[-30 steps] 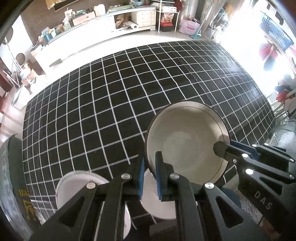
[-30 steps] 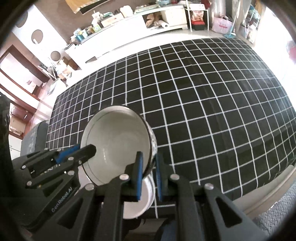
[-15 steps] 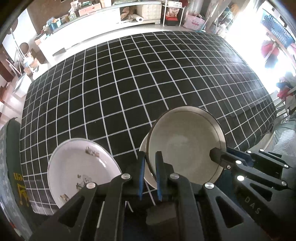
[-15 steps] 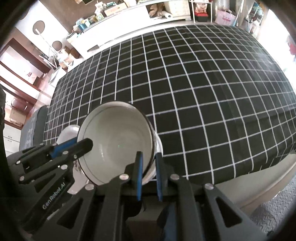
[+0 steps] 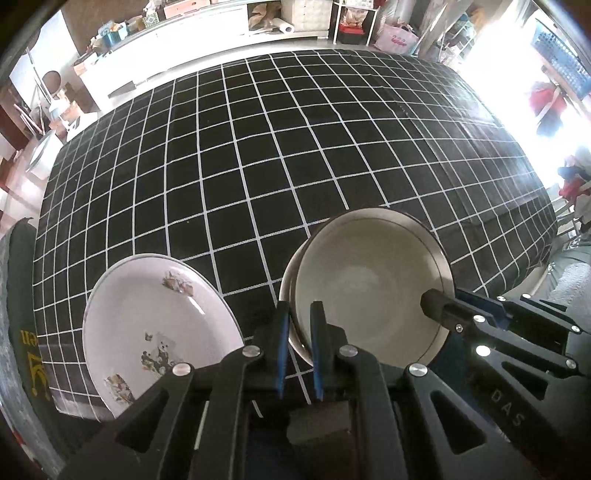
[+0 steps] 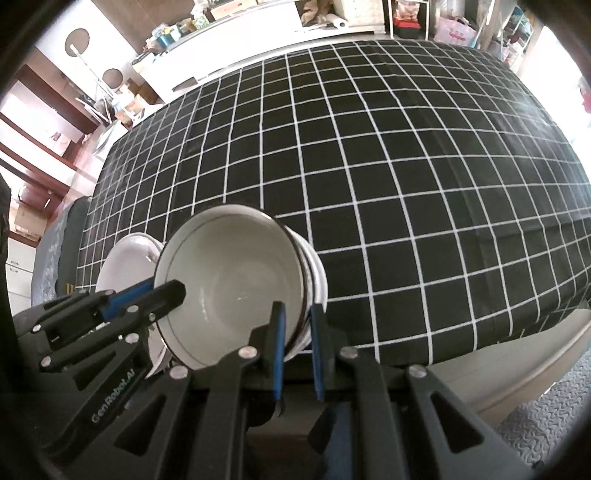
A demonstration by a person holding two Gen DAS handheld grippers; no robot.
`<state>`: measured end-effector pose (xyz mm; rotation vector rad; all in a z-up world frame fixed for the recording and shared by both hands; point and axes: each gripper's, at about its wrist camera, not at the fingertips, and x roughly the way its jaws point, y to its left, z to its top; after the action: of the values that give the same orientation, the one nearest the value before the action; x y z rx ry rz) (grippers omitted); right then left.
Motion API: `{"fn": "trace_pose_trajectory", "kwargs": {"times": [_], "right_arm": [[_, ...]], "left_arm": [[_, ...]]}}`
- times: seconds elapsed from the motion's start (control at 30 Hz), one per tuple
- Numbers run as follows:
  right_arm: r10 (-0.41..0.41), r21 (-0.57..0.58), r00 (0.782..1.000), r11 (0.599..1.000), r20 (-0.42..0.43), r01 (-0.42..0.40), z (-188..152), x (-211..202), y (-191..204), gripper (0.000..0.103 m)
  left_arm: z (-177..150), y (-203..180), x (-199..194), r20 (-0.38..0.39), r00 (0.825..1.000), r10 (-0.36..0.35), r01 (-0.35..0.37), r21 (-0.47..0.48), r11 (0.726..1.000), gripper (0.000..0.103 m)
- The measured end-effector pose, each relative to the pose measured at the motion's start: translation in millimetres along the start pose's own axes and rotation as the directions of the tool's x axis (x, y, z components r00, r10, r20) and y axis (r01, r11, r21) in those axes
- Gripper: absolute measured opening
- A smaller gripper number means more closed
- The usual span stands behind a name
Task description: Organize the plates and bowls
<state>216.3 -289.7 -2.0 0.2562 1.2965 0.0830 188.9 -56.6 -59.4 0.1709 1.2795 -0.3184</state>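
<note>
A white bowl (image 5: 369, 284) with a dark rim line is held by both grippers near the table's front edge. My left gripper (image 5: 297, 325) is shut on its left rim. My right gripper (image 6: 297, 325) is shut on its right rim, and it also shows in the left wrist view (image 5: 439, 308). The bowl (image 6: 229, 284) sits in or just above a second white bowl (image 6: 317, 280); I cannot tell whether they touch. A white plate with small floral prints (image 5: 155, 325) lies to the left on the table, also in the right wrist view (image 6: 125, 262).
The table carries a black cloth with a white grid (image 5: 258, 147). Its front edge (image 6: 517, 343) is close below the bowls. A dark chair back (image 5: 22, 332) stands at the table's left end. White cabinets (image 5: 207, 22) stand beyond the far edge.
Both grippers have carried the bowl back towards the table's front edge and lower. More of the floral plate has come into view on the left, and a second bowl now shows under the held one.
</note>
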Motion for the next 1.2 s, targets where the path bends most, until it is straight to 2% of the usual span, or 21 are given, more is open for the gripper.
{"fn": "trace_pose_trajectory", "kwargs": {"times": [0.33, 0.63, 0.73, 0.9, 0.97, 1.07, 1.2], "right_arm": [[-0.006, -0.003, 1.0, 1.0, -0.008, 0.006, 0.4, 7.4, -3.3, 0.016], [0.017, 0.001, 1.0, 1.0, -0.003, -0.017, -1.2, 4.6, -7.9, 0.017], [0.058, 0.038, 0.998, 0.998, 0.003, -0.058, -0.2, 2.1, -18.1, 0.018], [0.066, 0.065, 0.997, 0.996, 0.034, -0.068, -0.2, -12.3, -31.5, 0.03], [0.072, 0.073, 0.996, 0.994, 0.048, -0.076, 0.4, -17.8, -36.9, 0.043], [0.085, 0.086, 0.994, 0.992, 0.068, -0.091, 1.3, -24.4, -41.2, 0.06], [0.102, 0.095, 0.992, 0.989, 0.08, -0.109, 5.3, -24.6, -42.0, 0.066]], "left_arm": [[0.4, -3.3, 7.2, 0.007, 1.0, 0.013, -0.013, -0.001, 1.0, 0.009], [-3.3, 4.0, 6.2, 0.008, 0.999, -0.049, 0.049, -0.024, 0.999, 0.012], [-7.7, 9.0, 2.4, 0.017, 0.998, -0.066, 0.067, -0.029, 0.997, 0.02], [-15.3, 21.2, -13.0, 0.061, 0.992, -0.108, 0.111, -0.044, 0.993, 0.03], [-17.7, 26.9, -16.2, 0.069, 0.988, -0.138, 0.142, -0.056, 0.988, 0.037], [-20.6, 33.2, -16.8, 0.077, 0.983, -0.166, 0.172, -0.084, 0.981, 0.04], [-22.5, 36.0, -10.1, 0.086, 0.973, -0.212, 0.22, -0.098, 0.97, 0.047]]}}
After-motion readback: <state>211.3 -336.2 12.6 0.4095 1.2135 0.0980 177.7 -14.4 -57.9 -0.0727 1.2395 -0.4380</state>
